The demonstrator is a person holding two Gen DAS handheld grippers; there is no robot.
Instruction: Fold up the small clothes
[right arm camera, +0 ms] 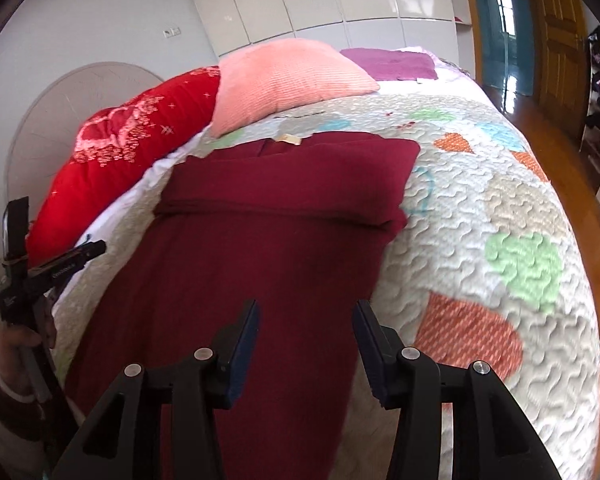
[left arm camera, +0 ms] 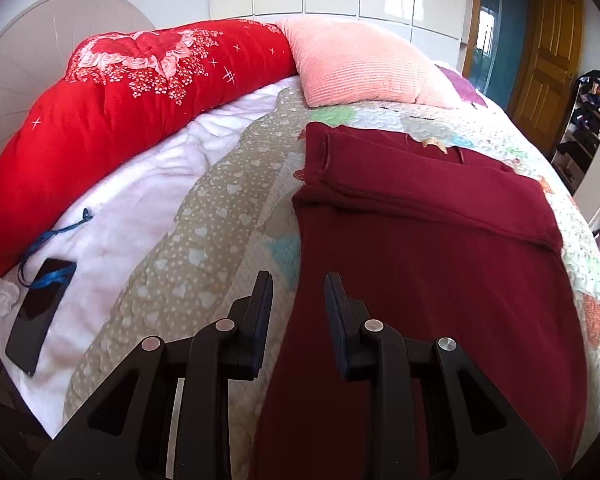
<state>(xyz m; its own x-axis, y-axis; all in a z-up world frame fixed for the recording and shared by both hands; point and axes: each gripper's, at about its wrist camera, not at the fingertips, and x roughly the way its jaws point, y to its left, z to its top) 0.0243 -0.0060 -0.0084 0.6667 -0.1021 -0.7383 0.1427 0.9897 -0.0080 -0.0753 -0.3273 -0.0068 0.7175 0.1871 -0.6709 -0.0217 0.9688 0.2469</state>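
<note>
Burgundy knit garment (left arm camera: 420, 248) lay flat on the quilted heart-patterned bedspread (right arm camera: 500, 240), far end folded over, while left gripper (left arm camera: 298, 312) and right gripper (right arm camera: 306, 344) hovered open, empty, seemingly ready to fold its near end.

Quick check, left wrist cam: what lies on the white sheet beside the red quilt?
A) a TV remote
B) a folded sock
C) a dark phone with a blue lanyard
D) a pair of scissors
C: a dark phone lies flat on the white sheet, its blue lanyard trailing up toward the red quilt.
</note>
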